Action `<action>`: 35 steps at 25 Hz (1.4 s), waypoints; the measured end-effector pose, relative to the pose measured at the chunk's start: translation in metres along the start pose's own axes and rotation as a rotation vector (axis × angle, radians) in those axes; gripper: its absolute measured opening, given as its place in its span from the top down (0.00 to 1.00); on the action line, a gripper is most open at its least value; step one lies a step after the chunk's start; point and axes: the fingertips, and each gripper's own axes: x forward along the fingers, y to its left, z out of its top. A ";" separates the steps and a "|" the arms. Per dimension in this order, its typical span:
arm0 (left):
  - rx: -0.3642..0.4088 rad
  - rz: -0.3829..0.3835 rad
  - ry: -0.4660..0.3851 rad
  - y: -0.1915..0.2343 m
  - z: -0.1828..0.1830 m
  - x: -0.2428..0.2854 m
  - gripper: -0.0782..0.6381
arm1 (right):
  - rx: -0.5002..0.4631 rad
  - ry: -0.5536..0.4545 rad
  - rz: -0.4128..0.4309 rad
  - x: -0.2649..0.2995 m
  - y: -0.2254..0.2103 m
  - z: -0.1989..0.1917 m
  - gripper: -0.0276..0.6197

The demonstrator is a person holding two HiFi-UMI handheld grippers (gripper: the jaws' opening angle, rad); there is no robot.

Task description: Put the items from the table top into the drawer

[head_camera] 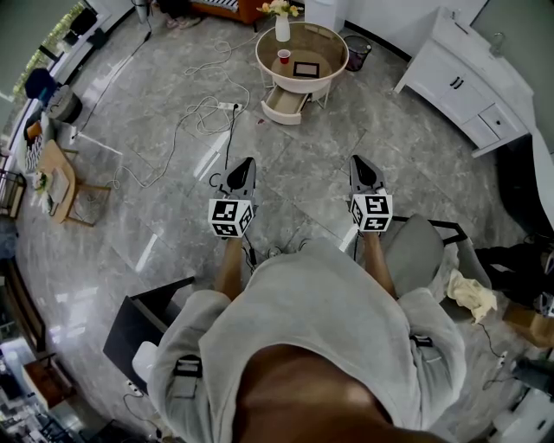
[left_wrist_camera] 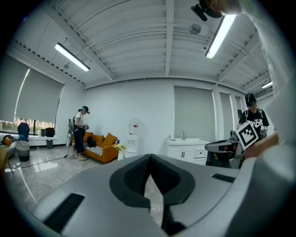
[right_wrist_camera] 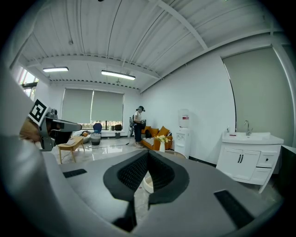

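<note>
Holds grey left gripper [head_camera: 246, 162] and grey right gripper [head_camera: 358, 161] pressed together, empty, aimed at round beige counter [head_camera: 327, 45] well ahead; shows pale drawer [head_camera: 284, 104] open below, ready for small red cup [head_camera: 284, 56].

1. The left gripper [head_camera: 245, 164] and the right gripper [head_camera: 360, 163] are grey, with black pads [left_wrist_camera: 133, 178].
2. Each marker cube [head_camera: 230, 217] is white with black square patterns.
3. The table [head_camera: 261, 54] and its drawer [head_camera: 284, 106] are cream.
4. The cup [head_camera: 284, 56] is red; the vase [head_camera: 283, 30] is white and holds yellow flowers [head_camera: 281, 9].
5. The floor [head_camera: 389, 130] is grey marble with pale veins.
6. The sofa [left_wrist_camera: 102, 148] is orange.
7. The cabinet [head_camera: 467, 82] is white.
</note>
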 end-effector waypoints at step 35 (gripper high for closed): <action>-0.048 -0.058 0.029 0.043 -0.010 0.175 0.87 | -0.004 0.043 -0.005 0.150 -0.076 0.007 0.92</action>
